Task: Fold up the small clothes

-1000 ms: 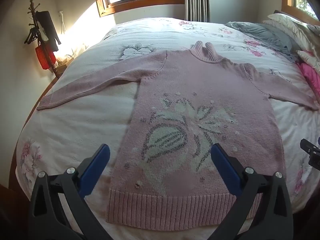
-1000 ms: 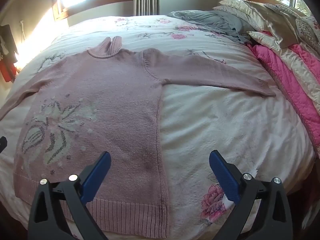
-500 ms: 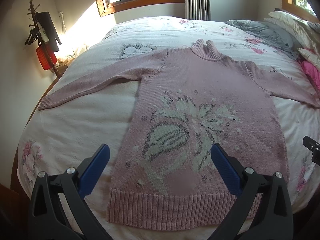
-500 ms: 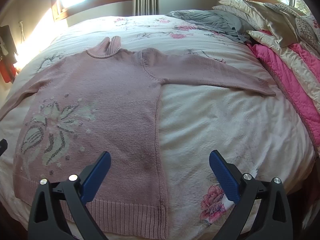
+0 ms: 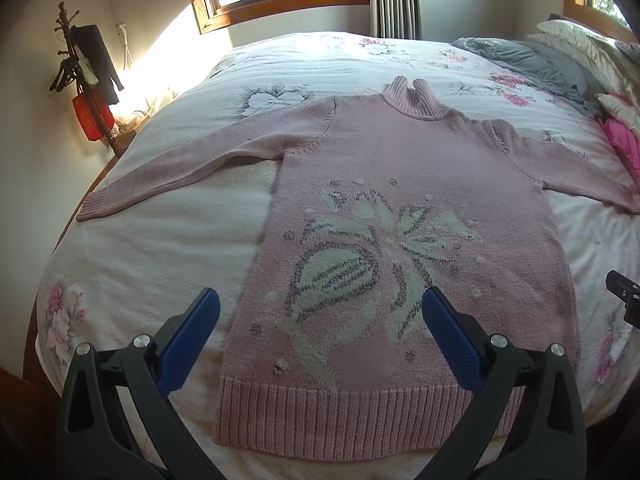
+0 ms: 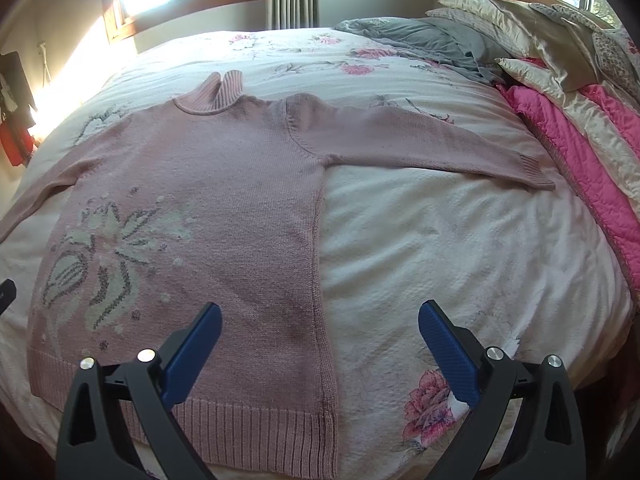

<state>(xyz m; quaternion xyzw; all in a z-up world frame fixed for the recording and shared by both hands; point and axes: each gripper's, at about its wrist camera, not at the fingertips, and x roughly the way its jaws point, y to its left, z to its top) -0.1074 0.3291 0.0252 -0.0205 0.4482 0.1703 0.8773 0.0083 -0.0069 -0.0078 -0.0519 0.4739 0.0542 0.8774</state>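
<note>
Pale pink knitted turtleneck sweater with a cream and grey flower motif [image 5: 404, 208] lies flat, front up, on the white floral-print bedspread [image 5: 160, 256], both sleeves spread out sideways, ribbed hem [image 5: 360, 420] nearest the cameras at the bed's near edge. Nothing folded yet

Left hand-held gripper [image 5: 320, 340] hovers above the hem's left half, blue pads wide apart, empty. Right hand-held gripper [image 6: 320, 344] hovers over the sweater's right side seam and bare bedspread, pads also wide apart, empty

Risks, as judgement:
- knit is thick and loose, so a shallow pinch may catch only the top layer, and the back layer would lag and bunch
- pinching too deep could drag the bedspread up with the sweater
- hem sits right at the bed edge, so a pull toward the person could slide the whole garment off
- right sleeve cuff [image 6: 536, 168] lies near the pink quilted blanket [image 6: 576, 148] and could snag or drag across it
- uneven lift between the two sides would skew the fold line
- grey crumpled cloth [image 6: 424, 40] by the pillows is well apart, no threat
</note>
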